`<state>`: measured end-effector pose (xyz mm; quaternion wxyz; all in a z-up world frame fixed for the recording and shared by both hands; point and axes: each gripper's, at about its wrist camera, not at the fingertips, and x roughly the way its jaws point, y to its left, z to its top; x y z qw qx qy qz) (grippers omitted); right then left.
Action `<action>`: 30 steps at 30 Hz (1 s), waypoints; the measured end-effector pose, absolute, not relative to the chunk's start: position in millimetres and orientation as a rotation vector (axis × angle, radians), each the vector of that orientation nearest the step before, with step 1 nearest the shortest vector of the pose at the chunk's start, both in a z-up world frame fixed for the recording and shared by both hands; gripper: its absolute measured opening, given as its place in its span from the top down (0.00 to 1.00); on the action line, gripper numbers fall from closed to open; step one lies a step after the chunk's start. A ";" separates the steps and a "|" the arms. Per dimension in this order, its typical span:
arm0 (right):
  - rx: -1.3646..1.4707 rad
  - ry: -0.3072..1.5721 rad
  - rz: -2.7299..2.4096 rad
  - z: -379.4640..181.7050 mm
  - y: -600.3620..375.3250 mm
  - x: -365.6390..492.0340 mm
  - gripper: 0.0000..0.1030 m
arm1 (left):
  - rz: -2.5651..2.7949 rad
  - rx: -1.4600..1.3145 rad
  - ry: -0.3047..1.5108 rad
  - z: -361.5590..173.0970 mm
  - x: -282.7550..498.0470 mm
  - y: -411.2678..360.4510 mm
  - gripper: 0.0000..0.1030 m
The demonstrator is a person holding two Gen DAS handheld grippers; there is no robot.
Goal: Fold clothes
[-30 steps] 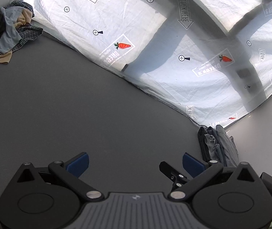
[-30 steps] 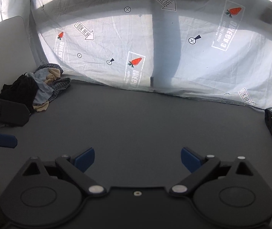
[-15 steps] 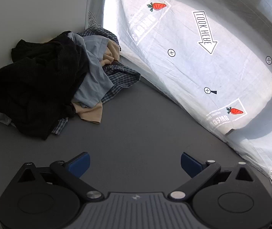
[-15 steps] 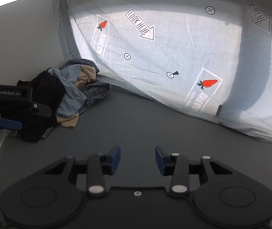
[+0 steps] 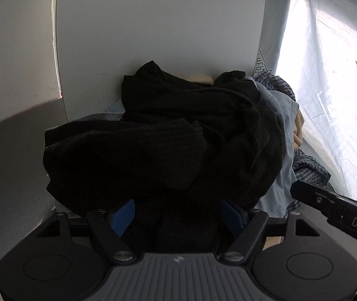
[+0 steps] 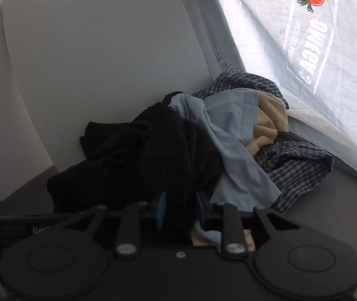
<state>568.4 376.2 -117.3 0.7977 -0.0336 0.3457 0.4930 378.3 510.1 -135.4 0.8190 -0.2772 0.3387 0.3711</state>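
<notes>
Both tools now at the clothes pile (image 5: 203, 130), closing around black garment (image 6: 153, 155), grip unclear.

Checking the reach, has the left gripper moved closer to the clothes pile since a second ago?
Yes. The left gripper has come up to the clothes pile by the white board, jaws closing around the black garment.

Staged recording booth: marker-printed white sheet (image 6: 316, 62) as backdrop, plain grey tabletop (image 6: 341, 200).

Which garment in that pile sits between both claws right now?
The black ribbed garment, topmost and nearest. The light blue shirt, beige piece and blue checked shirt lie beyond it, toward the printed sheet.
</notes>
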 end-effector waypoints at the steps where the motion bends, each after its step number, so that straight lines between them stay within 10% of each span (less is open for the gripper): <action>1: -0.070 0.759 1.064 -124.1 394.3 575.2 0.62 | 0.804 -0.612 0.723 -137.8 373.9 514.7 0.26; 5: 0.031 0.817 1.070 -135.4 406.7 584.1 0.98 | 0.845 -0.644 0.714 -133.4 356.6 518.9 0.26; 24: -0.144 0.646 0.108 -102.1 -114.2 395.3 0.99 | 0.470 -0.463 0.748 -63.6 332.0 260.0 0.24; 30: -0.067 0.713 -0.135 -115.6 -272.7 339.8 0.70 | 0.301 -0.414 0.848 -87.2 316.2 121.4 0.20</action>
